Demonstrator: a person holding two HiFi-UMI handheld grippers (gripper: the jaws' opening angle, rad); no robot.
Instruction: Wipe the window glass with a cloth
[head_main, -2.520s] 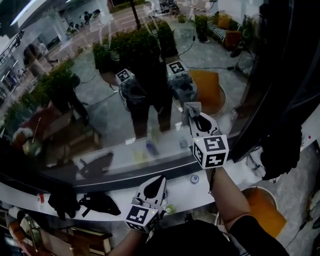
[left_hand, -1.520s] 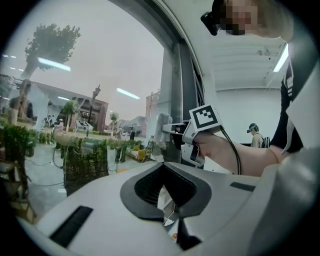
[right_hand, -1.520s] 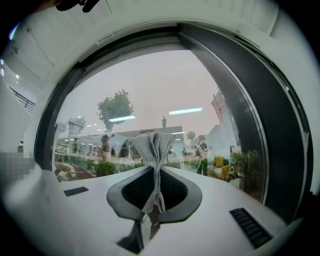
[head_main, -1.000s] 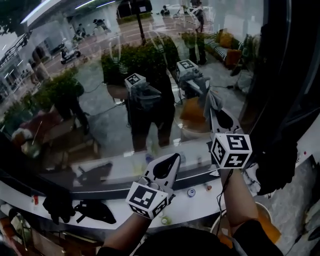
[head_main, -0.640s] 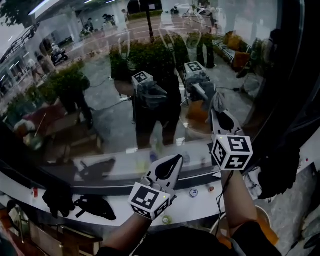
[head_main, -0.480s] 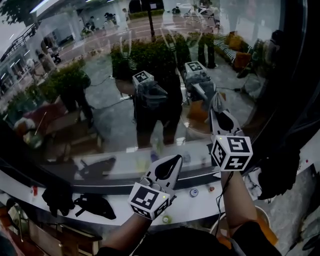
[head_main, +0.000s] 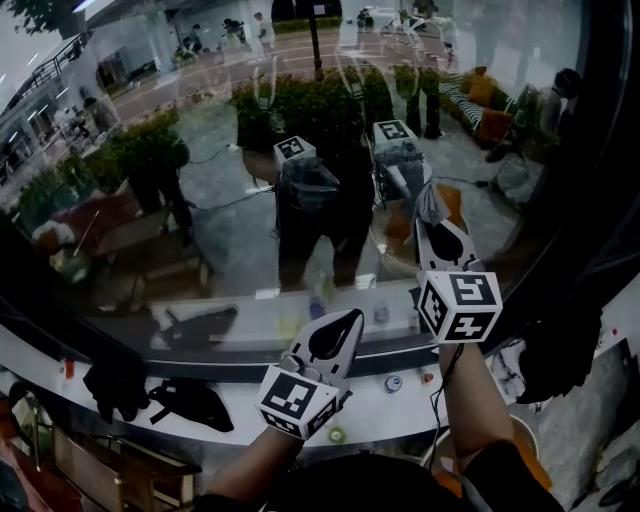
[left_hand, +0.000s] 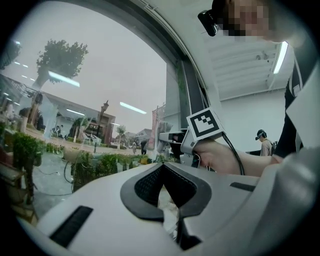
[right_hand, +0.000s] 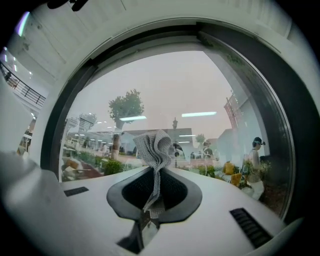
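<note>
- Right gripper (head_main: 432, 215): clamped on the cloth (right_hand: 154, 145). Only a narrow lower edge sits between the jaws. The bunched upper part stands free beyond the tips.
- Cloth position: up at the window glass (head_main: 200, 150), right of centre, next to its own reflection. Actual contact with the pane cannot be confirmed.
- Left gripper (head_main: 345, 325): low, above the sill (head_main: 240, 395), jaws drawn together. A pale patch shows in the slit; whether it is held material or background cannot be told.
- Risk, cloth pull-out: the grip is on a thin edge, so drag across the pane could strip the cloth free.
- Risk, hard tips striking the glass: under pressure the free bunch could fold aside and expose the jaws.
- Risk, missed patches: the wiping pad is small and strong reflections could mask streaks.
- Risk, knocked small items (head_main: 393, 382) on the sill: a long downward stroke or a drifting left gripper could reach them.
</note>
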